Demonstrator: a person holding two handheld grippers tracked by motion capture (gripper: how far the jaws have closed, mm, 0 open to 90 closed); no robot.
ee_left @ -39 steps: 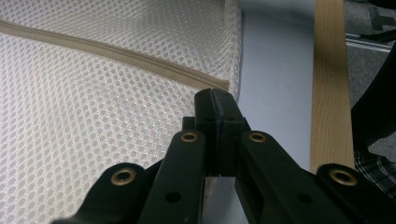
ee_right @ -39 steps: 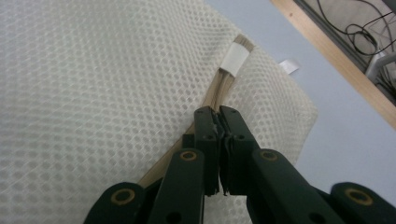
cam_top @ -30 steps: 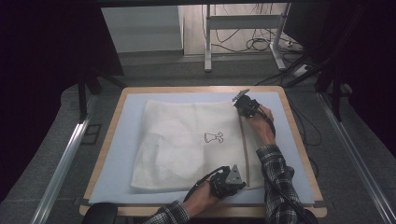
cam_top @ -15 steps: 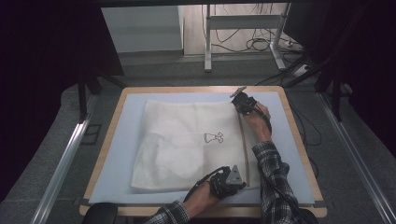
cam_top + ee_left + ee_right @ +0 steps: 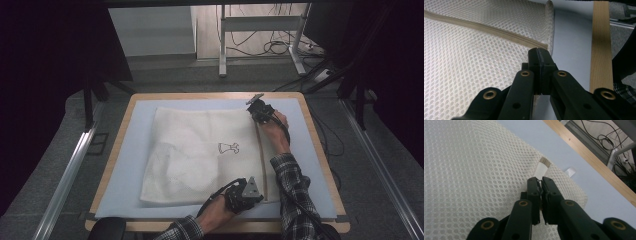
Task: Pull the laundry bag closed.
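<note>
**Mesh laundry bag, pinched at both ends of its zipper side**

Cream mesh bag (image 5: 200,155) lies flat on the pale blue mat (image 5: 125,165) covering the worktop (image 5: 320,150). Left gripper (image 5: 540,53) has its jaws pressed together at the near end of the zipper (image 5: 486,30); right gripper (image 5: 540,181) is closed on the small white tab (image 5: 541,168) at the far corner. Looks light, floppy and snaggy to me, so I'd say hold seams, tab or zipper tape, not bare netting.

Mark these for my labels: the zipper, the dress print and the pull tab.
zipper (image 5: 491,30): left gripper view, mid tape.
dress print (image 5: 228,148): high view, centre of the drawing.
pull tab (image 5: 541,167): right gripper view, its white strip.
</note>
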